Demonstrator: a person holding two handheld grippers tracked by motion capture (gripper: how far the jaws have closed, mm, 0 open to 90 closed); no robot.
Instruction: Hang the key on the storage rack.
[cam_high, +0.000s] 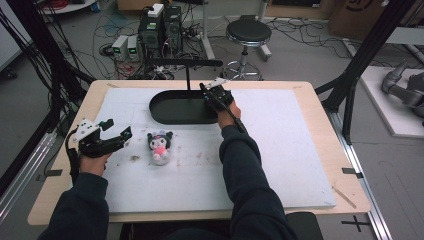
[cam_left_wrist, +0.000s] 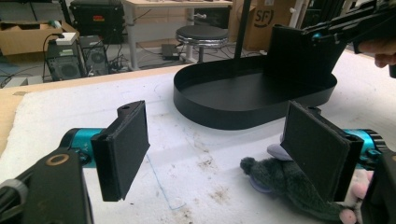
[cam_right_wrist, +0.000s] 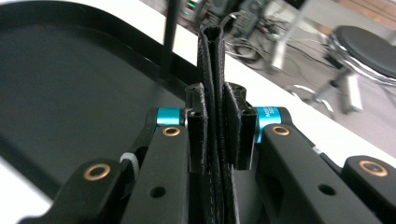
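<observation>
A small plush toy with dark ears and a pink front lies on the white mat. My left gripper rests just left of it, jaws wide open; in the left gripper view the plush toy lies by the right pad, with nothing gripped. My right gripper hovers over the right end of the black oval tray. It is shut on a thin black stitched pouch, held edge-up between the pads. The left gripper view shows that pouch standing over the tray.
A black post with a crossbar rises from the tray's far side. The white mat covers most of the wooden table. A round stool, computers and cables sit on the floor beyond the far edge.
</observation>
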